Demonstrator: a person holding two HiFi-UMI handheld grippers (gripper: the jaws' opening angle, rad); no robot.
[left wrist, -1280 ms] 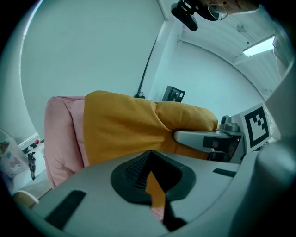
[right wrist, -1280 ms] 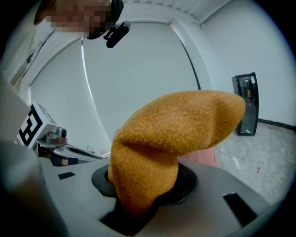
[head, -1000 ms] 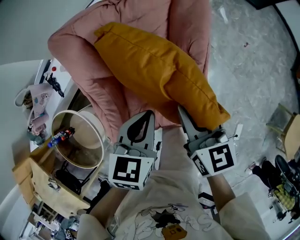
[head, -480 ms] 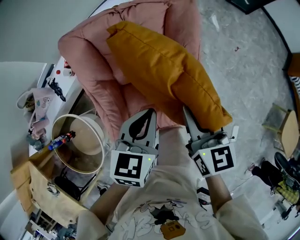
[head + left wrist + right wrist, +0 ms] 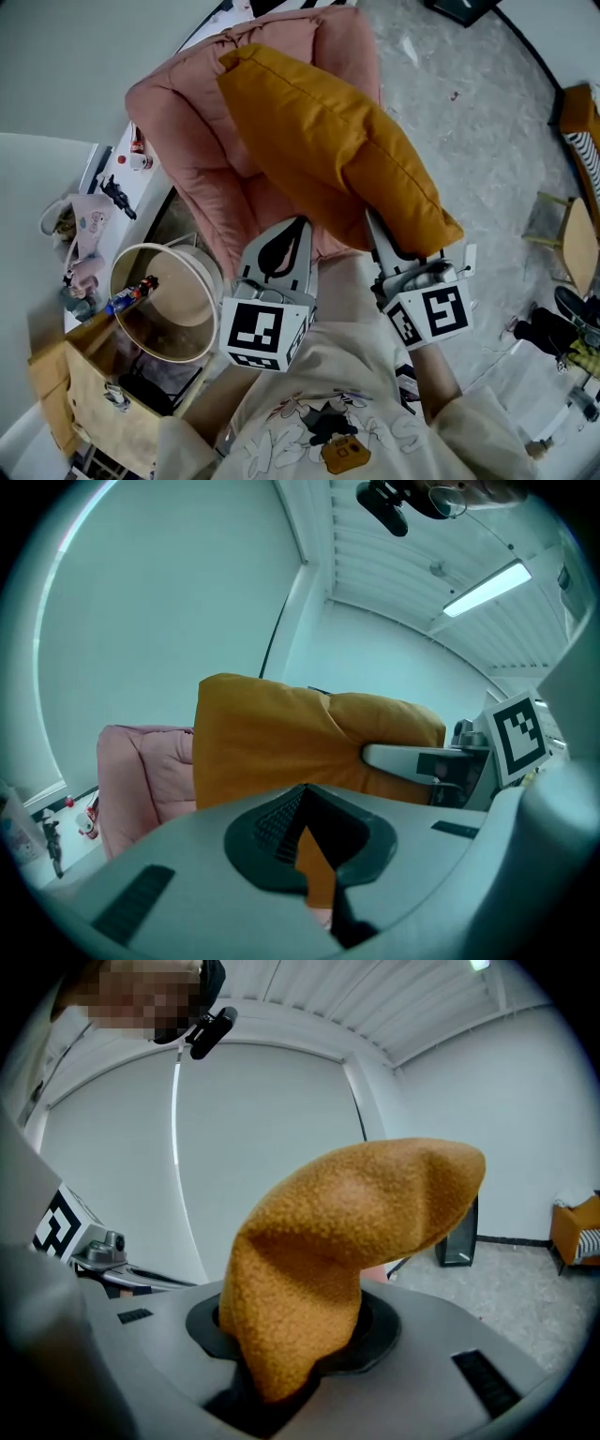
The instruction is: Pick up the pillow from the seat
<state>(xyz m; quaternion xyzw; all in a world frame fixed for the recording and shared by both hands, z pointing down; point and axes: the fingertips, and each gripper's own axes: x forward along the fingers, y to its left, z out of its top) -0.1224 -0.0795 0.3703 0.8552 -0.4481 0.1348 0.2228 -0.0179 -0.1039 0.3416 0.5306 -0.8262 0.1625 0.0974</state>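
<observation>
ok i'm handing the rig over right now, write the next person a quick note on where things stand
Left gripper: shut on the near edge of the orange pillow.
Right gripper: shut on the pillow's near corner.
Pillow: held up over the pink seat, tilted; cannot tell whether its far end is clear of it.
Done: both grips made, near end raised.
To do: lift it fully clear of the seat.

The right gripper [image 5: 281,1372] has its jaws pinched on a corner of the mustard pillow [image 5: 356,1232], whose bulk rises from the grip toward 1 o'clock. At 9 o'clock sits the left gripper [image 5: 84,1241] with its marker cube. Toward 3 o'clock, a dark panel [image 5: 459,1237] stands on the speckled floor [image 5: 497,1283].
</observation>
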